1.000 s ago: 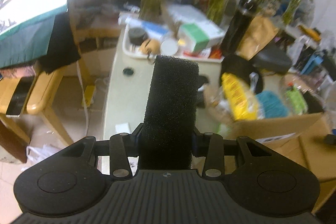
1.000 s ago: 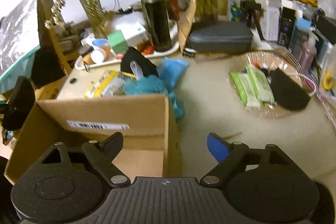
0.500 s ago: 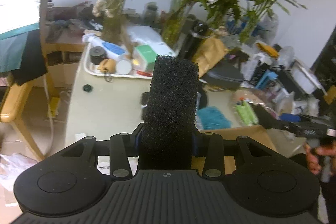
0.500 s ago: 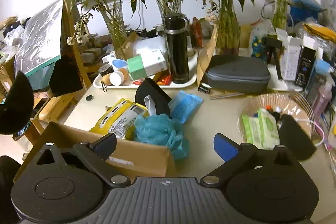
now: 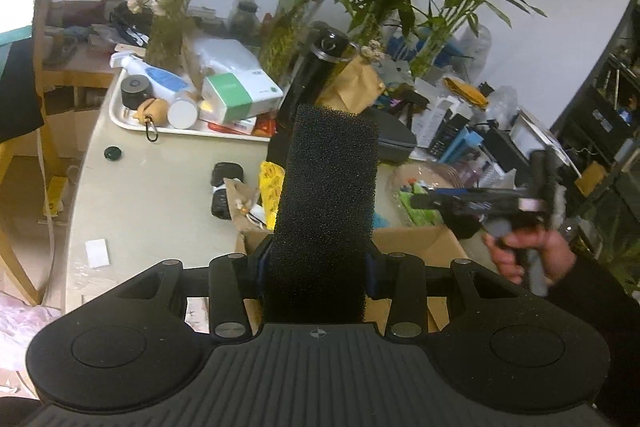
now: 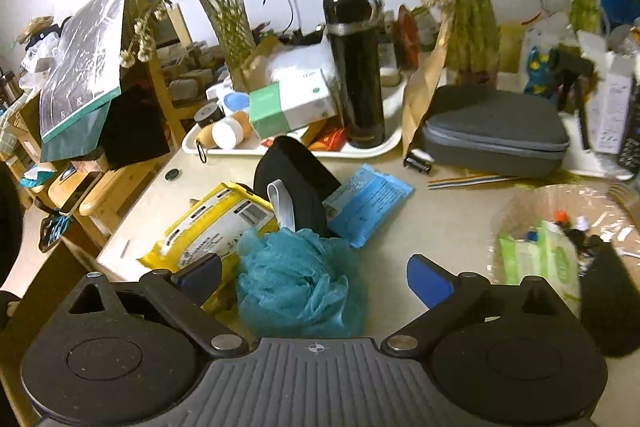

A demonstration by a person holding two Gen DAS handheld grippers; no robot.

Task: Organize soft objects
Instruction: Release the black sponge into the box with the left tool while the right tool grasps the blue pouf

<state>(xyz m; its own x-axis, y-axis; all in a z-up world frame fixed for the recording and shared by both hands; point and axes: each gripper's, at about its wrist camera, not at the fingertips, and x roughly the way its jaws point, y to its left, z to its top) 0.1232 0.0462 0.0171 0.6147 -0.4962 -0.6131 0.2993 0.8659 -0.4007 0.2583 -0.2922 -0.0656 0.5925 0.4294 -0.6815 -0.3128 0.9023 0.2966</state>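
A tall black foam sponge (image 5: 328, 195) stands upright between the fingers of my left gripper (image 5: 318, 267), which is shut on it above the open cardboard box (image 5: 420, 239). In the right wrist view my right gripper (image 6: 312, 273) is open, its blue pads on either side of a blue mesh bath pouf (image 6: 296, 283) without touching it. Beside the pouf lie a yellow wipes pack (image 6: 216, 227), a black pouch with a white loop (image 6: 296, 175) and a blue packet (image 6: 368, 203). The left wrist view shows the right gripper (image 5: 424, 197) side on, held by a hand (image 5: 528, 255).
A white tray (image 6: 384, 147) holds a black flask (image 6: 356, 67), a green-and-white box and small bottles. A grey zip case (image 6: 496, 131) lies behind. A clear plate (image 6: 516, 211) at right carries a green wipes pack (image 6: 540, 263). Plant vases line the back. The table edge drops off at left.
The right gripper went forward from over the box to around the blue pouf, jaws slightly wider. The left gripper swung right with the sponge, bringing the right hand into its view.
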